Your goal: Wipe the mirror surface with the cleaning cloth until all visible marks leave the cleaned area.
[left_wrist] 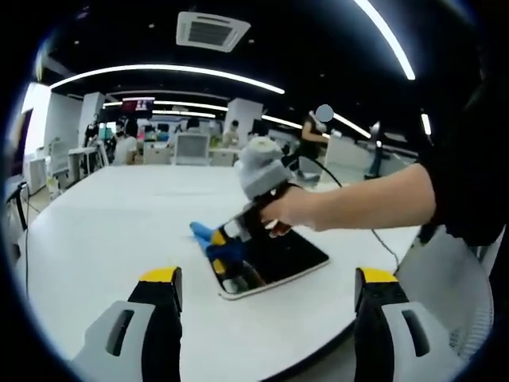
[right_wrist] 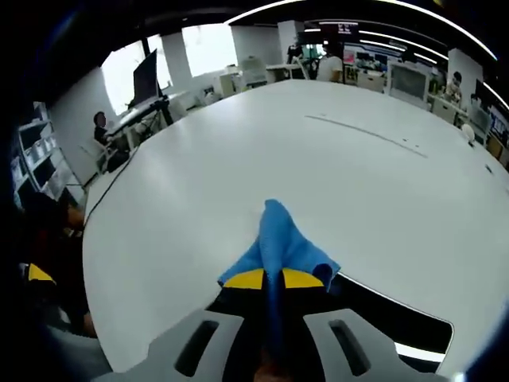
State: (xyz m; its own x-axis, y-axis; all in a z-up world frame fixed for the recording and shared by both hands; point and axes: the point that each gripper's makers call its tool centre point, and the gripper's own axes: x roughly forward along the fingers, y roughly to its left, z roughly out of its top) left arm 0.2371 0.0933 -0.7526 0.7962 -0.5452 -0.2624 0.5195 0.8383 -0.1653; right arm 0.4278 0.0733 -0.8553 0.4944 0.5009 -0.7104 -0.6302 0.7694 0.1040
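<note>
Right claw [right_wrist: 269,280] — blue cloth [right_wrist: 280,241] pinched, low over mirror [right_wrist: 398,318].

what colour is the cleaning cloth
Blue; the cloth shows best in the right gripper view, pinched in the right claw.

Left gripper view: back from desk [left_wrist: 119,239] edge, facing mirror [left_wrist: 274,263]. Right gripper view: close above mirror [right_wrist: 398,326], facing across desk [right_wrist: 238,159]. Shared: mirror, desk.

blue cloth [right_wrist: 280,239], dark glossy mirror [left_wrist: 278,259] with pale rim, white table [left_wrist: 119,231], yellow-tipped grey tools.
</note>
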